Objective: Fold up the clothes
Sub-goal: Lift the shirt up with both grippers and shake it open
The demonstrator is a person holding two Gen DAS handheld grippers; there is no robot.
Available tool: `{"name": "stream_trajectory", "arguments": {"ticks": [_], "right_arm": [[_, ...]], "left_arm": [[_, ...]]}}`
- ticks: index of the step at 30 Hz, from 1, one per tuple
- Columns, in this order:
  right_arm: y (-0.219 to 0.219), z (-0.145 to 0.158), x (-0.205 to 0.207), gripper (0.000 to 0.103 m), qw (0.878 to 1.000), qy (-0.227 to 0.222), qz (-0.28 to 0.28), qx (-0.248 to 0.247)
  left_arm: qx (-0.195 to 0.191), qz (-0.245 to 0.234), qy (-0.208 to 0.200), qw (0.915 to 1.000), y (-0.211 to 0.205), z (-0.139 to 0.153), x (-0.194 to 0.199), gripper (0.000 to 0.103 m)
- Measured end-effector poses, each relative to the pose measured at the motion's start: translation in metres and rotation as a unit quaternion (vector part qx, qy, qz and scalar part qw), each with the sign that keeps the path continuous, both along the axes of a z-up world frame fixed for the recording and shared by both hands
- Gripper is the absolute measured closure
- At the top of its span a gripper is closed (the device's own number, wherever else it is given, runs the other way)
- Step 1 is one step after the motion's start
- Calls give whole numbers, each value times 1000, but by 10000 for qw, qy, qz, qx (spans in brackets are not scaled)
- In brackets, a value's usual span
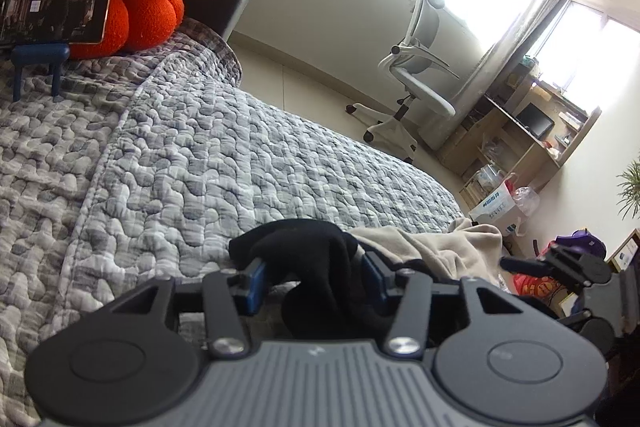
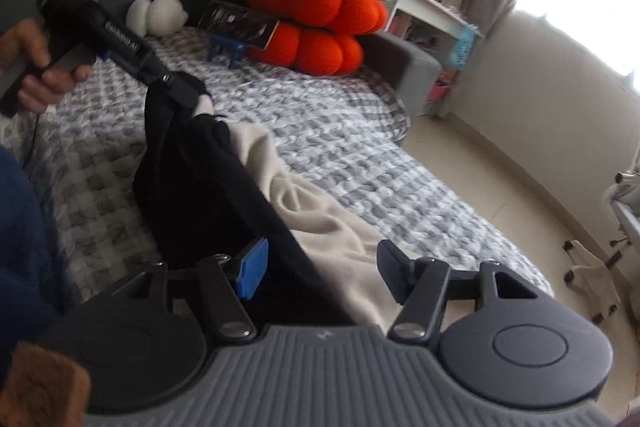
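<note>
The bed (image 1: 208, 155), under its grey quilted cover, is taking up most of the room in front of me, and the clothes are sitting near its foot end rather than spread out flat. The beige garment (image 2: 320, 211) is lying rumpled in loose folds on the quilt, with no neat crease anywhere that I can see. The black garment (image 2: 208, 187) is draping partly over it, bunched and stretched between the two tools rather than laid out.

The left gripper (image 1: 314, 277) is standing with its fingers apart, a bunch of the black cloth sitting between them; the pads are not looking pressed onto it. The right gripper (image 2: 320, 273) is also standing with its fingers apart, the black cloth running past the blue pad and beige cloth showing in the gap, nothing clamped.

By my reckoning the folding is barely getting going: both pieces are still crumpled, nothing is squared or stacked, and the black one is looking like it needs laying flat on the quilt before any fold. The beige piece is waiting untouched.
</note>
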State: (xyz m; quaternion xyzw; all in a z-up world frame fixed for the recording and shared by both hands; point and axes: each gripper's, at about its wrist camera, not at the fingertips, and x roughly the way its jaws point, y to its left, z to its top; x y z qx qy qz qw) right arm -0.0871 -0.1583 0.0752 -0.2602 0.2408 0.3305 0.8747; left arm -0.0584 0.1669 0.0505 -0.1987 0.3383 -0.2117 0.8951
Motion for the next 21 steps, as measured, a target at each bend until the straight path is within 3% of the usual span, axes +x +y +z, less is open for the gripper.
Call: {"name": "stream_trajectory", "arguments": {"ticks": [1, 2, 4, 7, 12, 15, 19, 21], "right_arm": [[4, -5, 5, 76, 10000, 86, 18, -22], [7, -8, 8, 85, 9999, 114, -15, -33], [13, -14, 7, 88, 9999, 67, -108, -62], [12, -10, -3, 93, 9989, -292, -338, -132], [-3, 20, -13, 95, 9878, -1192, -958, -295], [-15, 47, -17, 100, 9763, -1714, -1290, -293], [-37, 89, -23, 100, 9506, -2420, -1935, -176], [-50, 106, -28, 100, 9416, -2611, -2127, 3]], "left_arm": [[-37, 10, 35, 10000, 0, -1, 1, 49], [-46, 20, 51, 10000, 0, -2, 3, 49], [78, 43, 18, 10000, -3, -3, 4, 52], [380, 50, -8, 9993, -10, -5, 3, 87], [607, 121, -563, 9965, -14, 10, -15, 91], [880, 229, -992, 9909, -22, 36, -27, 92], [1336, 340, -1522, 9787, -36, 74, -43, 94], [1715, 392, -1907, 9658, -46, 94, -56, 94]]}}
